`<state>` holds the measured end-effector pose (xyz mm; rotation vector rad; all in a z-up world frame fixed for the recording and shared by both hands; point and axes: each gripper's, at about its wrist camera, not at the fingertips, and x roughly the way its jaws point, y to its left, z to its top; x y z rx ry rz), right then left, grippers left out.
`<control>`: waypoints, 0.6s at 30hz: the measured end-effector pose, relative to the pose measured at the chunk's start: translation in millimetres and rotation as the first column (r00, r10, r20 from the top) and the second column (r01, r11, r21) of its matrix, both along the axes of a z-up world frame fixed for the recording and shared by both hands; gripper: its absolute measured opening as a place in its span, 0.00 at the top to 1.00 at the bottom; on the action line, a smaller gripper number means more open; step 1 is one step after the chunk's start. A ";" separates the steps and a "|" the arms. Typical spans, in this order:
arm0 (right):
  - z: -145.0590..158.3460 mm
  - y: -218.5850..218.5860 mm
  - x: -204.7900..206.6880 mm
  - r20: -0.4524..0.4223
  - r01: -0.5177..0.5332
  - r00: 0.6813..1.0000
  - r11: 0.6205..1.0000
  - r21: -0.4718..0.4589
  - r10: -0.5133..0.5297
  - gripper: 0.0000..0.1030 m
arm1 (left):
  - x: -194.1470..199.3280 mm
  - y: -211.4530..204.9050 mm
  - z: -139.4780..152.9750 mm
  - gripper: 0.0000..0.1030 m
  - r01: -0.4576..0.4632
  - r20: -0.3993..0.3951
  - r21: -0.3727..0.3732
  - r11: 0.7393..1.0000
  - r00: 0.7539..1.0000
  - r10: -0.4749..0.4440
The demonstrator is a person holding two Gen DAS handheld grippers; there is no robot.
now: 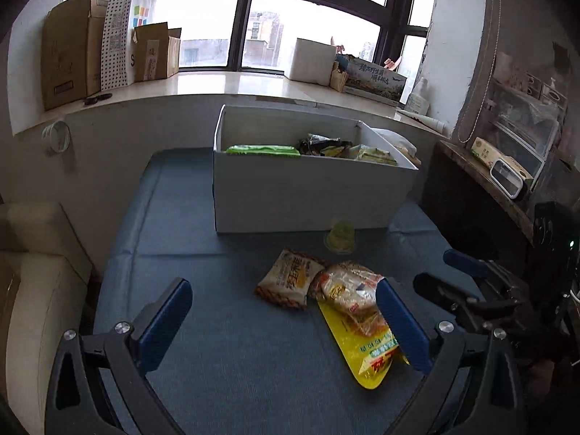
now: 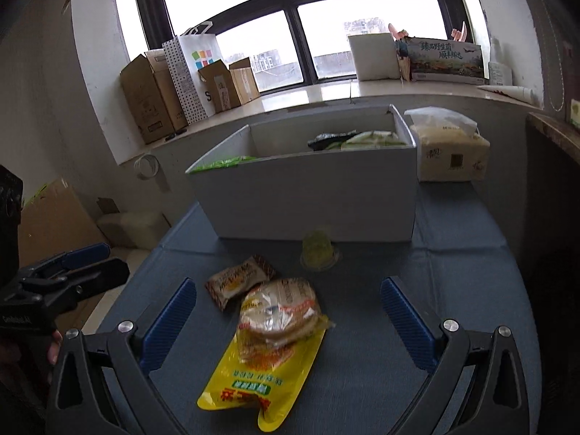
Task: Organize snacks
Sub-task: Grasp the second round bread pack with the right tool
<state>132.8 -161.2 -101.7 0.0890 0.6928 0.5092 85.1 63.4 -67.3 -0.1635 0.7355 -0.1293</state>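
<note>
left gripper (image 1: 284,320): i hold it wide open, empty.
right gripper (image 2: 286,320): wide open, empty, straddling bun pack (image 2: 279,313) for pickup.
box (image 2: 319,195): part-filled; my target.

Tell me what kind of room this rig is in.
Probably an office or spare room used as a workspace, not a kitchen. Cardboard boxes and a paper bag crowd the windowsill; the blue-covered table holds a white box of snacks.

Ahead of my fingers I count four loose snacks: one yellow pouch (image 2: 253,388), one clear-wrapped cake pack (image 2: 279,313) atop it, one small brown packet (image 2: 239,282), one jelly cup (image 2: 319,252). Beyond them, one white box (image 2: 308,195).
</note>
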 end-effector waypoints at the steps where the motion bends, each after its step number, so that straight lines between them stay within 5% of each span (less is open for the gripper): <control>1: -9.4 -0.1 -4.1 -0.016 -0.003 1.000 1.000 -0.007 0.003 0.00 | -4.1 1.0 -1.9 0.00 0.002 -0.007 -0.008 1.000 1.000 -0.002; 18: -54.3 61.2 35.4 -0.099 -0.111 0.991 0.971 -0.214 0.091 0.00 | -12.1 12.1 -17.8 0.00 -0.033 -0.052 -0.044 0.999 0.998 0.030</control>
